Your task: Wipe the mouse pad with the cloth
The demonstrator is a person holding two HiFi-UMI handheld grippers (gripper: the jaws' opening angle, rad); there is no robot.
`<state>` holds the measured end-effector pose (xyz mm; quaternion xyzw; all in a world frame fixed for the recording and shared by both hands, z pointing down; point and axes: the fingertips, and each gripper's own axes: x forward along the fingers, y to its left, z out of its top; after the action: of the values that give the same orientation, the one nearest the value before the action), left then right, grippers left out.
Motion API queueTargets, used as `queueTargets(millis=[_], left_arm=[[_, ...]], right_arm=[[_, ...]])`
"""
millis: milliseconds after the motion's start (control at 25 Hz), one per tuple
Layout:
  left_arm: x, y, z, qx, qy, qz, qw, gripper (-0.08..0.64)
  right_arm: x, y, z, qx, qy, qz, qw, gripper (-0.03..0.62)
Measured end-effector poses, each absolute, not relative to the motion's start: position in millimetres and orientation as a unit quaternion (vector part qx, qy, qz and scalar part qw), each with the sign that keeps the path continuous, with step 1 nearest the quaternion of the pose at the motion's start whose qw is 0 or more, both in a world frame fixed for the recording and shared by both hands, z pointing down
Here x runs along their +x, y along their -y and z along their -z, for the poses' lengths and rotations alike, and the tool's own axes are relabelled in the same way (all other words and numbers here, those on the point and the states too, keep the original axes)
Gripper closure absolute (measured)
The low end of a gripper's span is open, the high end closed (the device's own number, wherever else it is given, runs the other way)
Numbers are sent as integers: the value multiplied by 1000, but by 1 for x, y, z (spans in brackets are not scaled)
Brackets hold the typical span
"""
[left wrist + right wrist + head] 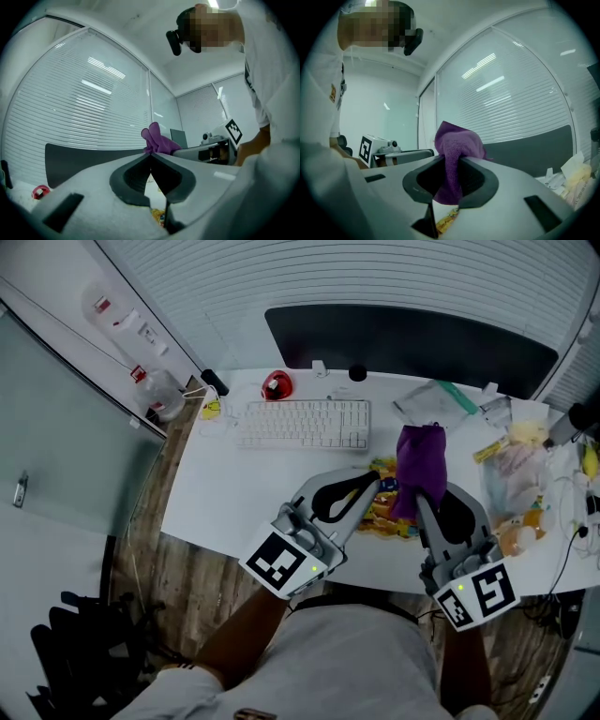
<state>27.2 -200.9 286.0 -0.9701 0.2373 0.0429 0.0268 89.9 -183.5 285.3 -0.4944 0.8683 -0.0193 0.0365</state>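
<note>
A colourful mouse pad (382, 512) lies on the white desk (216, 493) in front of the keyboard, mostly hidden under both grippers. My right gripper (419, 495) is shut on a purple cloth (421, 463), which bunches up above the jaws and hangs through them (456, 146). My left gripper (377, 481) sits just left of it, jaws shut with nothing between them (151, 154). In the left gripper view the cloth (157, 140) shows past the closed tips. A strip of the pad (447, 220) shows below the right jaws.
A white keyboard (305, 423) lies behind the pad, with a red object (277, 385) at its far left. A dark monitor (412, 343) spans the back. Plastic bags and clutter (520, 474) crowd the desk's right end. A black chair (75, 652) stands on the floor at left.
</note>
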Motion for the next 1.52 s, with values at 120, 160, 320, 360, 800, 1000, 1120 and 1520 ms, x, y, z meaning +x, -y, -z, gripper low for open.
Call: queueTargets(millis=[120, 160, 320, 360, 800, 1000, 1120, 1520], left_arm=[[27, 197, -278, -969, -238, -64, 36, 545], [27, 196, -276, -968, -238, -67, 37, 545], [27, 192, -273, -967, -240, -70, 41, 545], [27, 191, -272, -967, -240, -71, 42, 545], [25, 185, -274, -967, -240, -67, 42, 545], [25, 182, -275, -968, -240, -65, 40, 545], [25, 181, -275, -968, -240, -62, 40, 545], [23, 179, -274, -968, -242, -60, 41, 545]], right_arm=[[86, 177, -274, -490, -869, 5, 64, 523], [86, 175, -272, -489, -869, 1, 72, 523], [84, 168, -268, -486, -870, -3, 86, 523], [84, 167, -268, -487, -869, -3, 86, 523], [93, 159, -273, -504, -859, -4, 89, 523], [93, 156, -275, -506, -858, -5, 86, 523], [93, 154, -276, -505, -859, -4, 85, 523], [90, 153, -277, -501, -861, 0, 86, 523]])
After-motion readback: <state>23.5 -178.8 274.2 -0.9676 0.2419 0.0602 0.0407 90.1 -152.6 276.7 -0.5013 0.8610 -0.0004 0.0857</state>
